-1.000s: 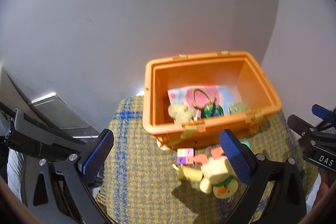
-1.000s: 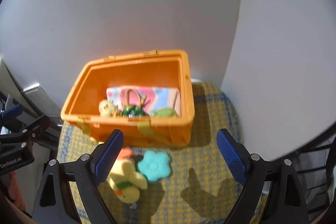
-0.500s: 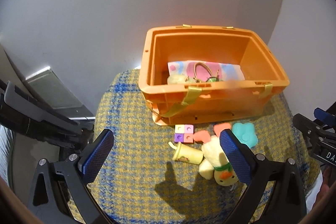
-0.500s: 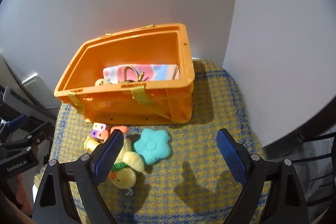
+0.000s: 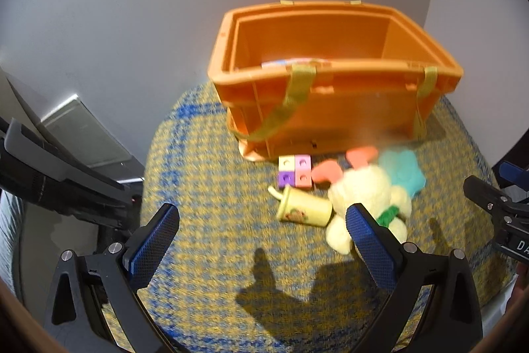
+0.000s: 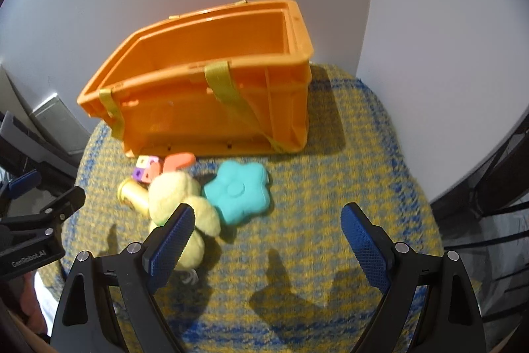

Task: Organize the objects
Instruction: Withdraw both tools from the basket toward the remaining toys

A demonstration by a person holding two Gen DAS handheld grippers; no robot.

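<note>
An orange bin (image 5: 330, 108) (image 6: 211, 114) stands at the back of a round yellow-and-blue checked cushion (image 5: 205, 240) (image 6: 330, 220). In front of it lie a yellow plush duck (image 5: 367, 197) (image 6: 178, 197), a teal flower cushion (image 5: 403, 169) (image 6: 238, 191), a yellow toy cup (image 5: 302, 207) (image 6: 132, 192), pastel cubes (image 5: 295, 171) (image 6: 145, 167) and orange pieces (image 5: 325, 171) (image 6: 180, 160). My left gripper (image 5: 261, 240) is open and empty above the cushion, left of the toys. My right gripper (image 6: 264, 240) is open and empty, just in front of the flower.
Grey walls (image 5: 132, 5) stand close behind the bin, with a corner at the right (image 6: 429, 55). A grey metal ledge (image 5: 76, 128) and dark equipment (image 5: 49, 181) sit at the left, off the cushion's edge. A dark rack (image 6: 496, 187) stands at the right.
Both grippers have dropped lower and come closer to the toys. The bin now shows from the side and its contents are mostly hidden. Both stay open.
</note>
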